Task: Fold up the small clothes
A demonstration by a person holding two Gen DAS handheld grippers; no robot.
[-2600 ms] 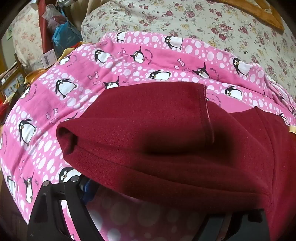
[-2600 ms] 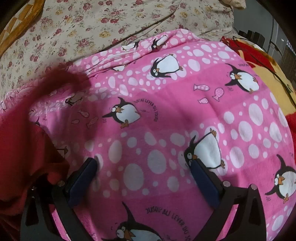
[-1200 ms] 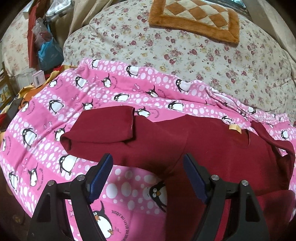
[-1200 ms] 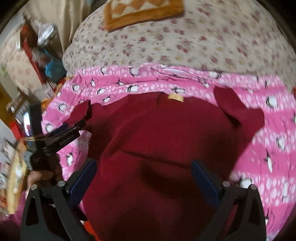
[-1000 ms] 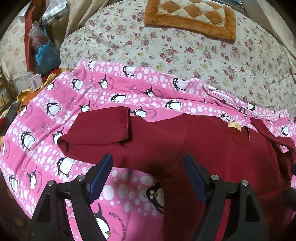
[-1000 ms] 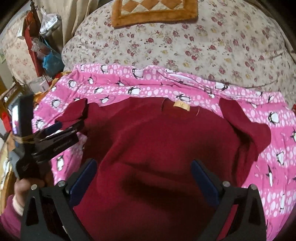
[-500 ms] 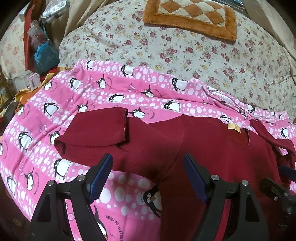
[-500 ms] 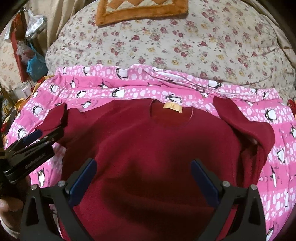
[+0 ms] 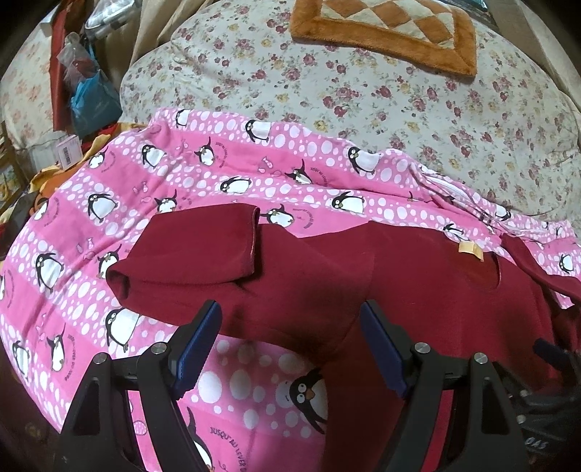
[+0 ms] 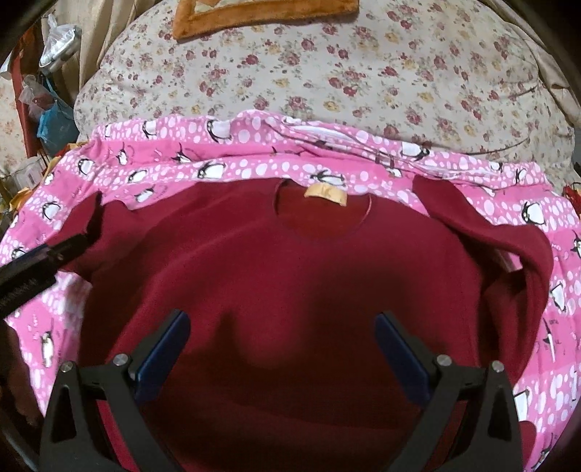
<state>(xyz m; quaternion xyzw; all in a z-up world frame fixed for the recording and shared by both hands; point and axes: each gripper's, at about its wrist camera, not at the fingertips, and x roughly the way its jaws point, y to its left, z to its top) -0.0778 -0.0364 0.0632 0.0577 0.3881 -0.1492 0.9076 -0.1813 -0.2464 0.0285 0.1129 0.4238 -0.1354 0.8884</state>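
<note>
A dark red sweater [image 10: 290,290] lies spread flat on a pink penguin blanket [image 10: 225,167], neck and tan label [image 10: 325,195] at the far side. Its left sleeve [image 9: 196,247] is folded back on itself; its right sleeve [image 10: 508,247] lies bent along the right side. My left gripper [image 9: 290,326] is open and empty above the sweater's left side. My right gripper [image 10: 281,337] is open and empty above the sweater's body. The left gripper also shows at the left edge of the right wrist view [image 10: 47,261].
A floral quilt [image 9: 363,109] covers the bed behind the blanket, with an orange checked cushion [image 9: 385,32] on it. Bags and clutter [image 9: 87,94] stand at the far left beside the bed.
The left gripper let go of the folded left sleeve and pulled back. The right gripper swung over the sweater and centred on its body. Both stay open.
</note>
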